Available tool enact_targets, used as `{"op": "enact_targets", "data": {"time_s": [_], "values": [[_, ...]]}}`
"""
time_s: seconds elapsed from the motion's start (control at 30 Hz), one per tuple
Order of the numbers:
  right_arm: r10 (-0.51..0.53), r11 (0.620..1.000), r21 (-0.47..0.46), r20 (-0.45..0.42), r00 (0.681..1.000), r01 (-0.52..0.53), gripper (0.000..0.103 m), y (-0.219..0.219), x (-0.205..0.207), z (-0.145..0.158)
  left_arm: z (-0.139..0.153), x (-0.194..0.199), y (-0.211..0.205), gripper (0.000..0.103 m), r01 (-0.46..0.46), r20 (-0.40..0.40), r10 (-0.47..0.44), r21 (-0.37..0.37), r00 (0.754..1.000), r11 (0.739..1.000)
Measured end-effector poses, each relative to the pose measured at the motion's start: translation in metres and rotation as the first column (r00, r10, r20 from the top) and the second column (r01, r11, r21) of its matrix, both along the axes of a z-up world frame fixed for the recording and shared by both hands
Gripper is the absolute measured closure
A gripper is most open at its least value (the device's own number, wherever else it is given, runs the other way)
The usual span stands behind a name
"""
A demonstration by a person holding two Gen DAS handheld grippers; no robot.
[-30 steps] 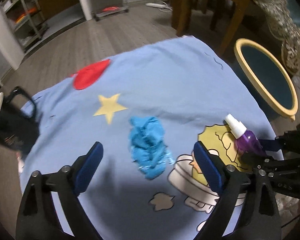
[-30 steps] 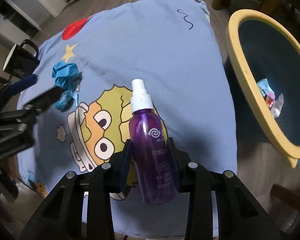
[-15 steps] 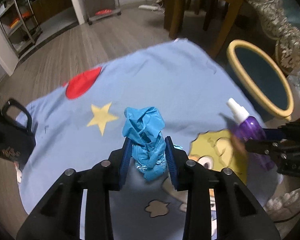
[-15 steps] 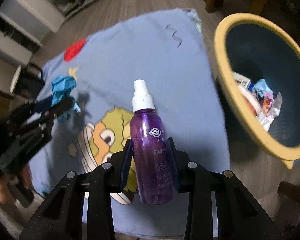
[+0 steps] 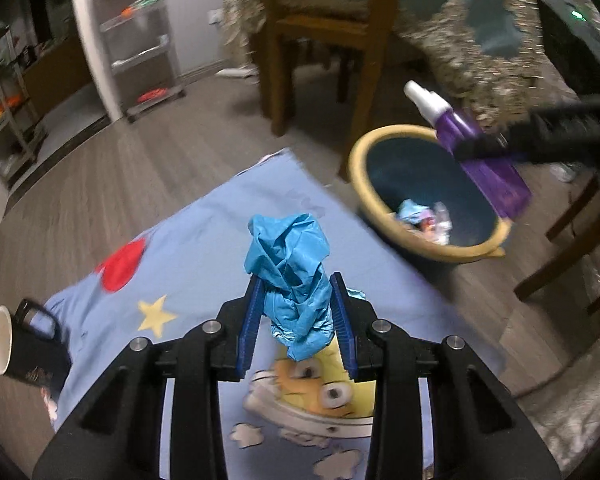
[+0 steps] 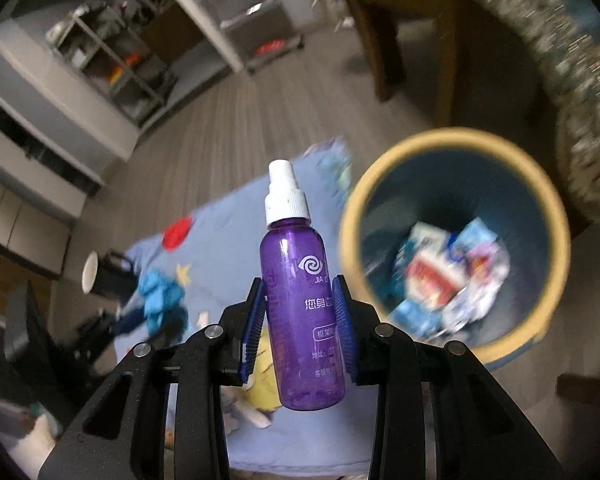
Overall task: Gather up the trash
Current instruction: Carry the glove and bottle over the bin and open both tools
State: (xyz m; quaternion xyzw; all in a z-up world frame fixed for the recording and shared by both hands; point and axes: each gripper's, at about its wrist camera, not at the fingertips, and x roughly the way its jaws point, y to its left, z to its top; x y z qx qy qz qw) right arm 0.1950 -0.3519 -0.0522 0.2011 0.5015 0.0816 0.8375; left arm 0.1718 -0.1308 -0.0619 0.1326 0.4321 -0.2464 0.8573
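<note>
Holding trash in both grippers beside the bin (image 5: 380, 216).
Left gripper (image 5: 296, 312) clamps blue wad (image 5: 292, 268); right gripper (image 6: 300, 312) clamps purple spray bottle (image 6: 300, 300); bin contents blurred.

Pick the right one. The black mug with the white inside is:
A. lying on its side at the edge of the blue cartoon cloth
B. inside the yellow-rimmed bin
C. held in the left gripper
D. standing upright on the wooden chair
A. The black mug lies tipped over, its white mouth facing sideways, at the edge of the blue cartoon cloth, while the left gripper holds only the crumpled blue wrapper.
</note>
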Motion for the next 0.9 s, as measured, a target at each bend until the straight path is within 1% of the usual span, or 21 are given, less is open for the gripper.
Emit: {"op": "enact_targets", "data": {"time_s": [0.07,0.1,0.2,0.3,0.4,0.47,0.5,0.6,0.7,0.73,0.77,0.8,0.83,0.9], "values": [[-0.036,0.999,-0.041,0.014,0.999,0.036,0.067,-0.022,0.000,0.003,0.002,-0.001,-0.015,0.070,0.028,-0.008,-0.028,-0.017,1.000,0.999],[-0.074,0.997,-0.032,0.016,0.997,0.074,0.067,-0.040,-0.001,0.000,0.003,-0.002,-0.024,0.070,0.045,-0.008,-0.045,-0.024,0.999,0.999],[-0.177,0.983,0.055,-0.003,0.984,0.177,0.067,-0.076,-0.004,-0.013,0.003,0.000,-0.050,0.070,0.084,-0.024,-0.086,-0.048,0.996,0.995],[-0.241,0.968,0.072,-0.030,0.970,0.242,0.067,-0.098,0.000,-0.027,-0.002,0.007,-0.078,0.070,0.121,-0.043,-0.123,-0.057,0.991,0.991],[-0.260,0.963,0.054,-0.055,0.964,0.263,0.067,-0.107,0.003,-0.038,-0.006,0.013,-0.106,0.070,0.158,-0.036,-0.159,-0.020,0.987,0.987],[-0.277,0.960,0.033,-0.067,0.959,0.280,0.067,-0.111,0.004,-0.045,-0.008,0.022,-0.124,0.070,0.177,-0.008,-0.177,0.016,0.984,0.984],[-0.285,0.957,0.033,-0.067,0.956,0.287,0.067,-0.114,0.004,-0.046,-0.008,0.025,-0.129,0.070,0.179,-0.002,-0.179,0.022,0.984,0.984],[-0.298,0.952,0.058,-0.052,0.953,0.301,0.067,-0.120,0.005,-0.048,-0.006,0.037,-0.145,0.070,0.184,0.021,-0.185,0.031,0.983,0.982],[-0.301,0.951,0.076,-0.004,0.954,0.301,0.066,-0.122,0.004,-0.039,0.003,0.042,-0.155,0.069,0.206,0.076,-0.206,0.013,0.976,0.979],[-0.305,0.950,0.078,0.011,0.952,0.304,0.063,-0.124,0.002,-0.036,0.006,0.042,-0.159,0.063,0.205,0.109,-0.205,0.015,0.973,0.979],[-0.312,0.948,0.072,0.025,0.950,0.309,0.058,-0.125,0.001,-0.034,0.007,0.042,-0.160,0.054,0.197,0.123,-0.198,0.020,0.973,0.980],[-0.317,0.947,0.071,0.032,0.948,0.314,0.050,-0.127,0.000,-0.033,0.007,0.043,-0.162,0.037,0.184,0.128,-0.185,0.021,0.974,0.983],[-0.324,0.944,0.073,0.037,0.945,0.320,0.047,-0.129,-0.001,-0.032,0.007,0.043,-0.161,0.033,0.177,0.128,-0.177,0.013,0.976,0.984],[-0.326,0.943,0.075,0.026,0.945,0.324,0.047,-0.130,-0.002,-0.032,0.005,0.043,-0.158,0.032,0.170,0.117,-0.170,0.004,0.978,0.985]]}}
